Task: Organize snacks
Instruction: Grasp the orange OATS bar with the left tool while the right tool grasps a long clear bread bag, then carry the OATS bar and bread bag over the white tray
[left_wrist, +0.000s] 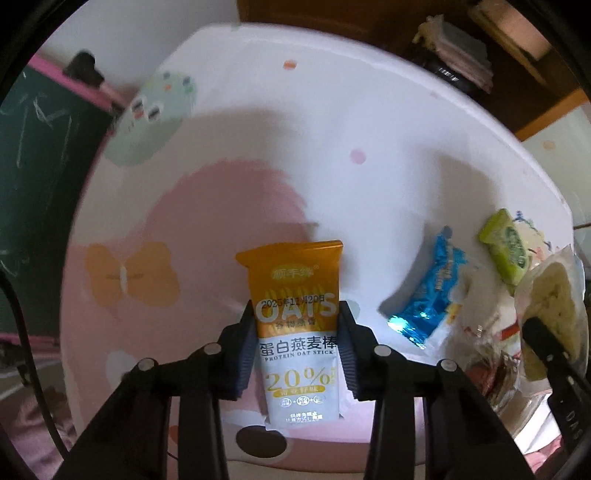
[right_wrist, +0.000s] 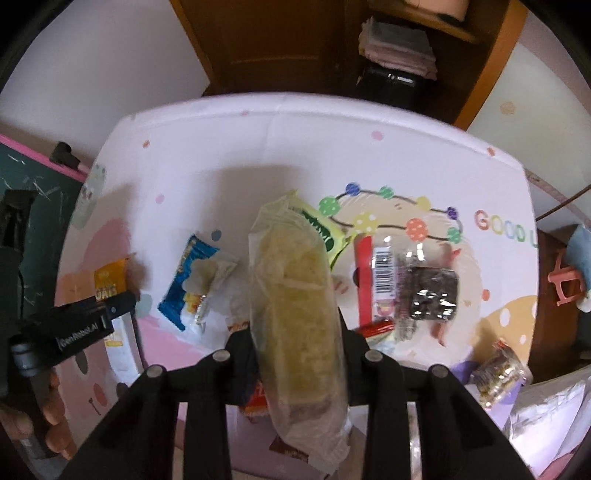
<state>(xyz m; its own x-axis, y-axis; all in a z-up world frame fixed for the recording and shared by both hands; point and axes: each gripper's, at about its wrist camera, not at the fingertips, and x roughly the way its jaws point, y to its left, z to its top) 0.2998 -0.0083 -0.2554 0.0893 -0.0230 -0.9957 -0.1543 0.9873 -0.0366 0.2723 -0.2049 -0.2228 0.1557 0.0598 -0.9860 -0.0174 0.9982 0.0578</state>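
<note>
My left gripper (left_wrist: 297, 332) is shut on an orange and white oat stick packet (left_wrist: 297, 321) and holds it above the patterned table (left_wrist: 258, 147). The packet also shows in the right wrist view (right_wrist: 109, 282), with the left gripper (right_wrist: 110, 314) around it. My right gripper (right_wrist: 295, 332) is shut on a long clear-wrapped yellowish bread snack (right_wrist: 295, 306), held above a pile of snacks. That snack shows at the right edge of the left wrist view (left_wrist: 554, 306).
On the table lie a blue packet (right_wrist: 186, 280), a green packet (right_wrist: 325, 229), a red-edged barcode packet (right_wrist: 380, 273), a dark brownie pack (right_wrist: 432, 295) and a nut pack (right_wrist: 498, 369). A chalkboard (left_wrist: 33, 184) stands left; a wooden cabinet (right_wrist: 277, 44) behind.
</note>
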